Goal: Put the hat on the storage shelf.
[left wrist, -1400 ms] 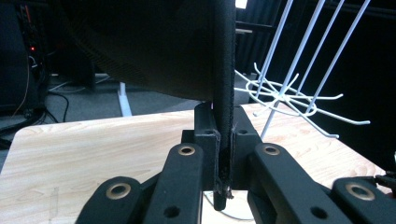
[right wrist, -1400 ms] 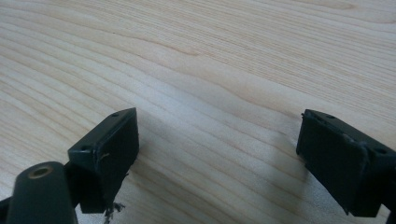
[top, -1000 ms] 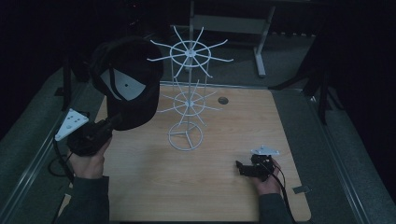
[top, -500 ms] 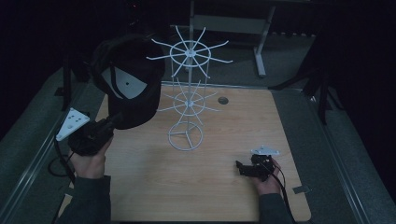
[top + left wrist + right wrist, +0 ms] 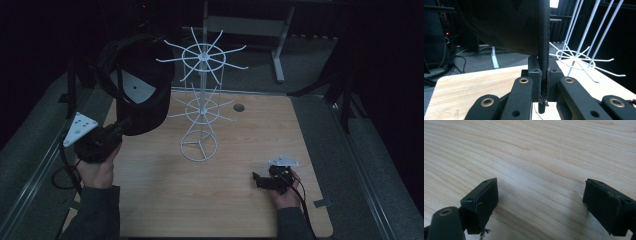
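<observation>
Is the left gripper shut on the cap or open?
Shut on it: the left gripper has its jaws pressed against the black cap's edge from both sides.

A wire rack (image 5: 200, 107) is being kept at the table's (image 5: 165, 200) centre; a cap (image 5: 135, 87) is being held up at nine o'clock of it, a gripper (image 5: 260, 181) at five o'clock.

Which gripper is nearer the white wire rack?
Left. The left gripper, shut on the black cap, sits beside the white wire rack; the right gripper rests farther off.
</observation>
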`<state>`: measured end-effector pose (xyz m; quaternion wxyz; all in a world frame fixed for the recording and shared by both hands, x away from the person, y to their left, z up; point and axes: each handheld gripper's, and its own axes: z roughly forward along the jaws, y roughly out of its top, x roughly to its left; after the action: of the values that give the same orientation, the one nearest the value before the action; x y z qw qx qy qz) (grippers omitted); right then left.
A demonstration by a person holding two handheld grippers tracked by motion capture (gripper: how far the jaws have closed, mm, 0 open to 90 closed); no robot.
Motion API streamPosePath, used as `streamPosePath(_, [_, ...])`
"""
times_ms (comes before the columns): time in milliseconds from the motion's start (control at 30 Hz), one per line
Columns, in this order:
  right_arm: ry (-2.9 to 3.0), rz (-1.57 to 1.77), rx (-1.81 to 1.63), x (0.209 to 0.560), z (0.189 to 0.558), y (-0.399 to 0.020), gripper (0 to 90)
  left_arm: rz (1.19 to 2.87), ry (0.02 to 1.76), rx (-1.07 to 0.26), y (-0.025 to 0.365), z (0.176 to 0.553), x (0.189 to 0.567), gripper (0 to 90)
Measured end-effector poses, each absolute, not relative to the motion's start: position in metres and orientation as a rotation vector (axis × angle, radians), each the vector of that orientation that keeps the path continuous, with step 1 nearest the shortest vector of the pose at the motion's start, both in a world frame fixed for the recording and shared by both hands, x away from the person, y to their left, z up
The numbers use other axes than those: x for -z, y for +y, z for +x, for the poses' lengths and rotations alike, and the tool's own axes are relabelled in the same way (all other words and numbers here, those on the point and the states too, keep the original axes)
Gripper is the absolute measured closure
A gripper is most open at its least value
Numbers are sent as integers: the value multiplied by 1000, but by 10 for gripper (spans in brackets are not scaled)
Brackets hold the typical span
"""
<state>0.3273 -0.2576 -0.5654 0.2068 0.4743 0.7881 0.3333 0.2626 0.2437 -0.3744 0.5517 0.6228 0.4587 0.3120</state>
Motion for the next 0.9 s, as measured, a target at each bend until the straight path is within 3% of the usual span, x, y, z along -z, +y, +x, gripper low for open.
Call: streamPosePath(900, [2195,1321,-928,565,327,-258,127,1498,1049,-763,233,270,369,861])
